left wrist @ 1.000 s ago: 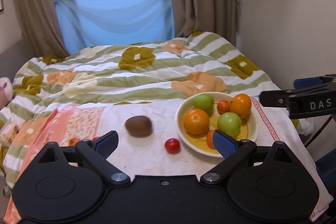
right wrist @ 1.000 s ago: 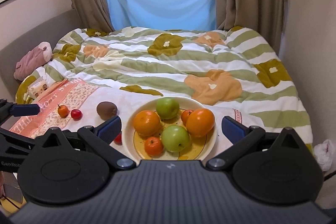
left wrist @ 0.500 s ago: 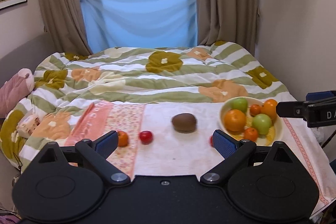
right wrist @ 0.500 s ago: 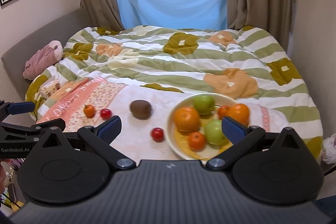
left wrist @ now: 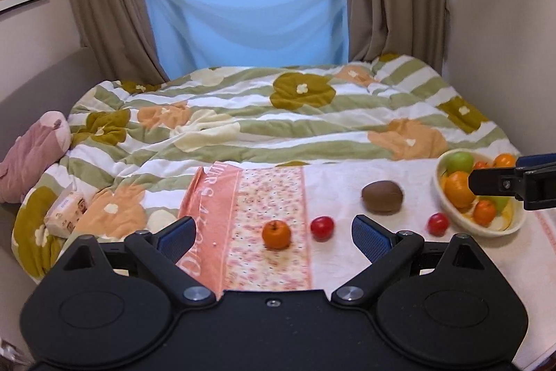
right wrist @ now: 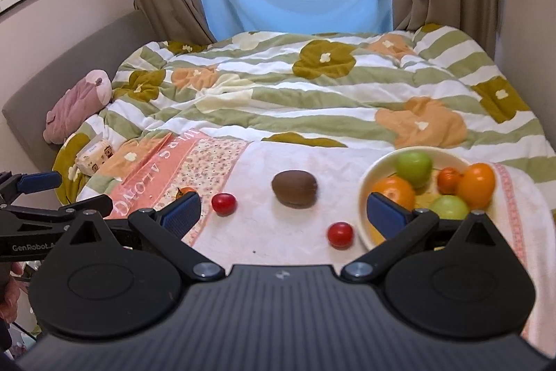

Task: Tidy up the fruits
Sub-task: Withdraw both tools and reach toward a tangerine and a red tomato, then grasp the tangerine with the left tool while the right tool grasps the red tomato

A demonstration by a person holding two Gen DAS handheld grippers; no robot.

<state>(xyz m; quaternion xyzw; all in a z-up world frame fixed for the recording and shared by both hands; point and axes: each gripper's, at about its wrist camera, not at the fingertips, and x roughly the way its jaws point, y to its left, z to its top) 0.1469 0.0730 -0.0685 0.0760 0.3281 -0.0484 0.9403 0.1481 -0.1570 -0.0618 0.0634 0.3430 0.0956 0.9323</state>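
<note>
A cream bowl (right wrist: 370,178) holds green apples, oranges and small orange fruits; it also shows at the right in the left wrist view (left wrist: 521,225). On the towel lie a brown kiwi (left wrist: 382,197) (right wrist: 294,189), two red cherry tomatoes (left wrist: 322,227) (left wrist: 437,224) (right wrist: 223,203) (right wrist: 340,234) and a small orange fruit (left wrist: 276,234) (right wrist: 184,192). My left gripper (left wrist: 271,237) is open and empty, just before the small orange fruit. My right gripper (right wrist: 283,212) is open and empty, in front of the kiwi.
The fruits lie on a white and pink towel (left wrist: 271,190) spread over a flowered quilt (left wrist: 278,113). A tissue pack (left wrist: 66,214) and a pink plush toy (left wrist: 31,159) lie at the left. Walls stand on both sides, a window at the far end.
Both grippers have swung to the left. The bowl has slid to the right of both views and the small orange fruit and left tomato have come to the centre of the left view.
</note>
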